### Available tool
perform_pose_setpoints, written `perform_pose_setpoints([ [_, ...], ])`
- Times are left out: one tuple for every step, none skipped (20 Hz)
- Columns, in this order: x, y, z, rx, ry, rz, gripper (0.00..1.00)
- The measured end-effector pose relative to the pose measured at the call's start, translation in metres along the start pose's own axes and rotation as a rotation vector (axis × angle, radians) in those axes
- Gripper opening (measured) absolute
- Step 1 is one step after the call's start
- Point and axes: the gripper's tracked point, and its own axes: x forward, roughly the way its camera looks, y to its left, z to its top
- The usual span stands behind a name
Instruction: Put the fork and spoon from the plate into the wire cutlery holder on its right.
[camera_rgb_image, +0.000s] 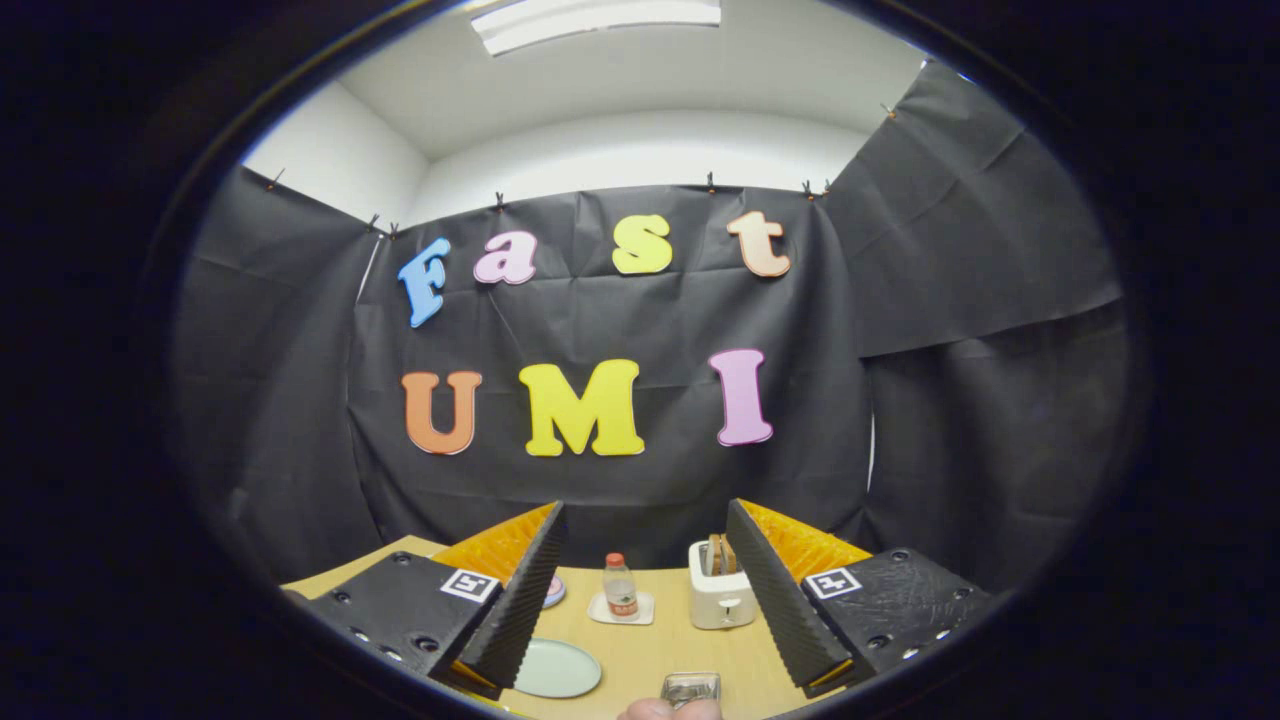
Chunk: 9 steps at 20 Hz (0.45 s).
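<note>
My gripper is open and held high above the wooden table, with nothing between its fingers. Below the gap, by the left finger, lies a pale green plate; its left part is hidden behind that finger. To the plate's right, at the near table edge, stands a shiny metal holder, seen from above. I cannot make out cutlery on the part of the plate that I see.
A small bottle stands on a white coaster mid-table. A white toaster with toast sits beside the right finger. A pink round object peeks from behind the left finger. A person's fingertip is next to the holder.
</note>
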Motion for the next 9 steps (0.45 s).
perform_pose_setpoints([
  [-0.0004,-0.0003,0.0004,0.001,-0.001,-0.001,0.95],
  [0.0001,-0.0002,-0.0001,0.001,-0.001,0.001,0.95],
  [-0.0001,-0.0001,-0.0004,-0.001,0.003,0.002,0.95],
  [-0.0003,-0.0004,-0.0006,-0.001,0.004,0.004,0.95],
  [0.0005,-0.0006,0.0001,0.001,0.005,0.004,0.95],
  [-0.0004,0.0,-0.0001,0.001,0.007,0.004,0.95],
  [0.0001,-0.0005,0.0009,0.001,0.006,0.002,0.95],
  [0.0,0.0,0.0007,0.001,0.005,0.002,0.95],
  [0.0,0.0001,0.0008,0.001,0.005,0.001,0.95],
])
